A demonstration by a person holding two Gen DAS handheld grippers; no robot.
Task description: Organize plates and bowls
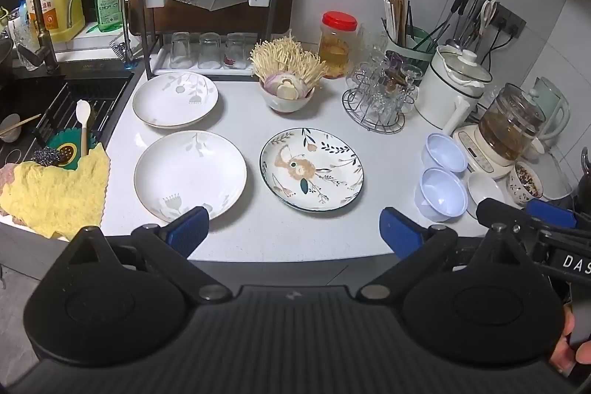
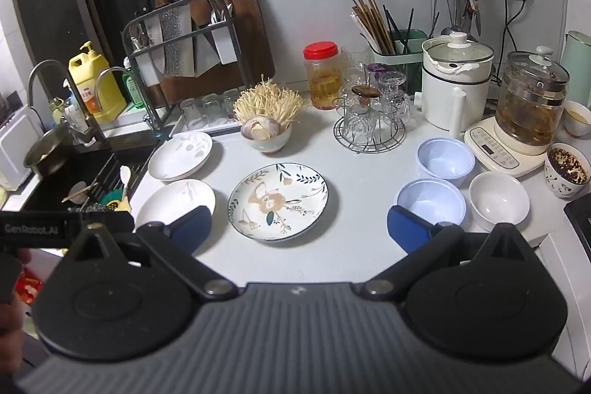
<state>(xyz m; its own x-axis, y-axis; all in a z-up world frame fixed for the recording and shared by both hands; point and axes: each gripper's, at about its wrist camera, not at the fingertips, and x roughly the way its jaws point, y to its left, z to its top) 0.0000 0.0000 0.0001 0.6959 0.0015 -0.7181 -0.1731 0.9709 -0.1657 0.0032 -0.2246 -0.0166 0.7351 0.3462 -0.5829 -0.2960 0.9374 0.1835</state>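
Three plates and three bowls are lying apart on the white counter [image 1: 236,120], all upright and empty. Positions are taken from the floral plate [image 1: 311,169], a round dish with a dark rim and a leaf-and-flower pattern, sitting flat mid-counter. Left of it, close but not touching, a white plate [image 1: 190,168] with a faint grey print is resting flat. Behind that one, farther left of the floral plate, a second white plate [image 1: 175,99] of like pattern is sitting. Well to the right of the floral plate, two pale blue bowls [image 2: 446,157] [image 2: 431,202] are standing side by side, nearly touching. Just beyond the nearer one, a white bowl [image 2: 498,197] is standing.
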